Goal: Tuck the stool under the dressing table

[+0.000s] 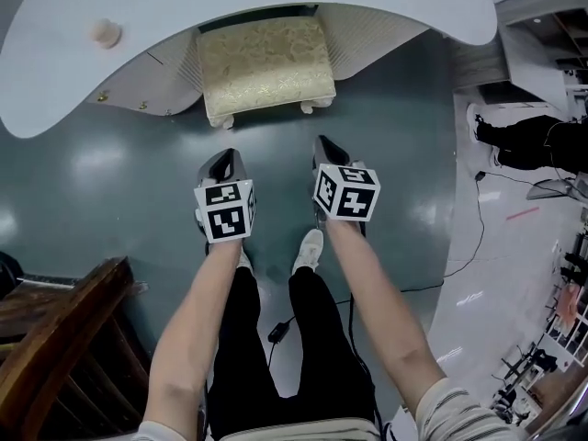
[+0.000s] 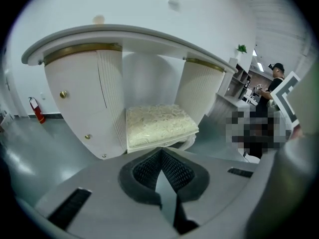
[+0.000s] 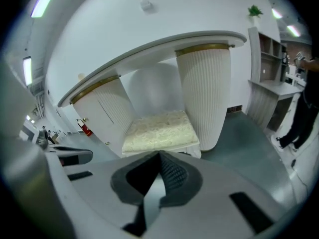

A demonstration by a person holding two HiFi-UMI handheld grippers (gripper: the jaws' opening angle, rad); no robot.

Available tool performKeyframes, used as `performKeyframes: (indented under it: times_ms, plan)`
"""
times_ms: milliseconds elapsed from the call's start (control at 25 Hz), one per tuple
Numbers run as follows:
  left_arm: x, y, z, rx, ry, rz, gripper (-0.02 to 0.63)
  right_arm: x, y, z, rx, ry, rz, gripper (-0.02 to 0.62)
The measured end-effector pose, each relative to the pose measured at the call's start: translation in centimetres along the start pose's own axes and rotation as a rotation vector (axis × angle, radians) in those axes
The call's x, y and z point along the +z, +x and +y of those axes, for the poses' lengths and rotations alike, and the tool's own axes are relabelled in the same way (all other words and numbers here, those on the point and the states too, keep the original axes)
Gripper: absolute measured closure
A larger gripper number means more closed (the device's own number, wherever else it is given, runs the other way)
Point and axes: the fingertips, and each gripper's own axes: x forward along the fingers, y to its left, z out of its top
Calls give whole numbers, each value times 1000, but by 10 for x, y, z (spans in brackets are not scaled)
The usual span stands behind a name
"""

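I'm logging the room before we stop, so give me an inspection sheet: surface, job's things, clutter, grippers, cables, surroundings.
Surface: grey floor, glossy.
Job's things: stool in the kneehole of the table, front edge out past the top.
Clutter: small pale thing on the table.
Grippers: left gripper and right gripper both shut, empty, clear of the stool.
Cables: black cable on the floor at the right; thin lead between the wearer's legs.
Surroundings: wooden furniture lower left; a person at the right.

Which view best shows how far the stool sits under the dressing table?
The head view: from above, the stool has its rear under the dressing table top, front feet out. Both gripper views show it front-on between the pedestals, depth unclear.
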Motion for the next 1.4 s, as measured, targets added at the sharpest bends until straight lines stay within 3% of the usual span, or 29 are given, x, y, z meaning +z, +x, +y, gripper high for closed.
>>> performKeyframes:
  times_ms: [440, 1000, 1400]
  plan:
    - [4, -81, -24, -23, -57, -43, 601, 8, -81, 40, 46, -2, -69, 581]
    - [30, -182, -66, -49, 7, -113, 601, 22, -191, 90, 113, -67, -145, 581]
    - [63, -250, -90, -75, 51, -206, 601, 54, -253, 117, 147, -80, -220, 581]
